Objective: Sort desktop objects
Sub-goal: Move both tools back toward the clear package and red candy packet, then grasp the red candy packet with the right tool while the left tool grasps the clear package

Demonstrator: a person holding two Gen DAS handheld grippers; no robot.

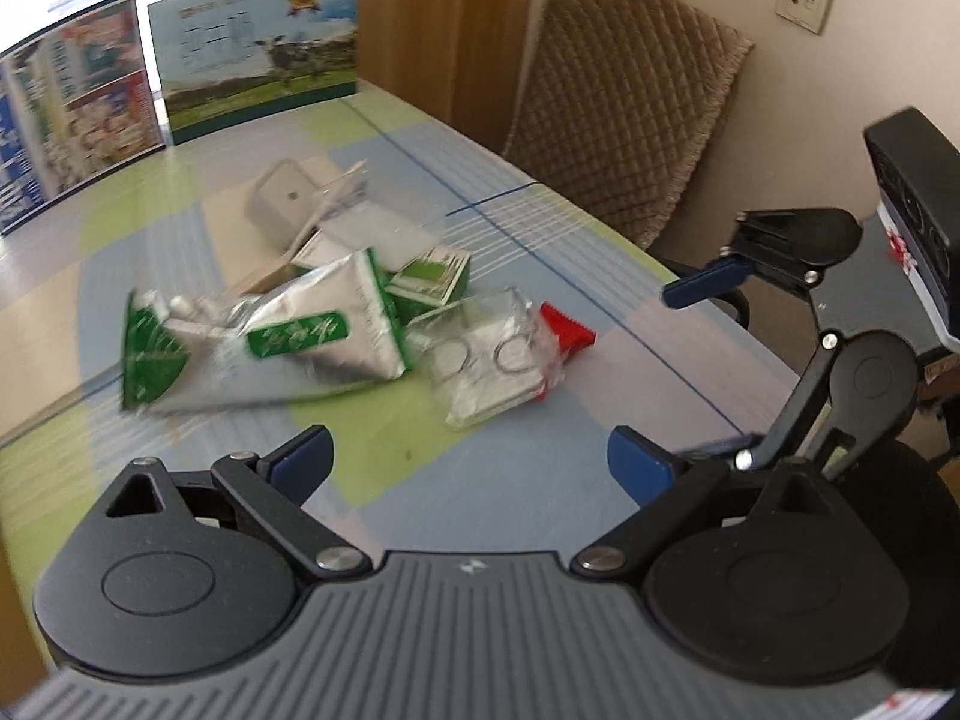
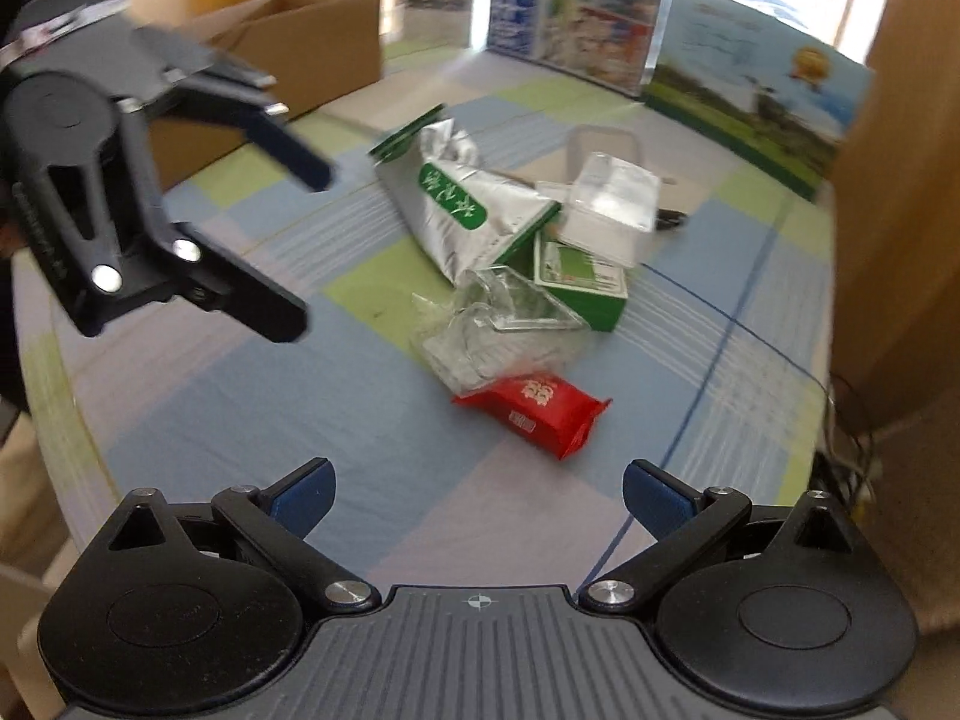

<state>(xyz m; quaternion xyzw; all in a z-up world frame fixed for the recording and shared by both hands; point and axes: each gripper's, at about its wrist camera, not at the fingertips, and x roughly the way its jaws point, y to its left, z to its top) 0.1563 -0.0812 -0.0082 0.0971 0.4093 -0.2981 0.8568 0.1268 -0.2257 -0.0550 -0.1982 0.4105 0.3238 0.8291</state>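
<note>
Left gripper (image 1: 471,459) and right gripper (image 2: 478,495): jaws apart, empty, above table (image 2: 240,408). Pile mid-table: foil bag (image 2: 462,210), green box (image 2: 579,285), clear wrap (image 2: 492,324). Red pack (image 2: 534,414) nearest right gripper, separate; judged best first pick, grasp across short sides.

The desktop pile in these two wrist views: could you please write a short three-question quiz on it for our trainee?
1. True or false: the left gripper holds the red packet.
2. Which lies nearest the right gripper: (a) silver-green pouch, (b) red packet, (c) green carton?
3. What stands behind the left gripper in the right wrist view?

Key: 1 false, both grippers are open and empty; 2 b; 3 a cardboard box.
</note>
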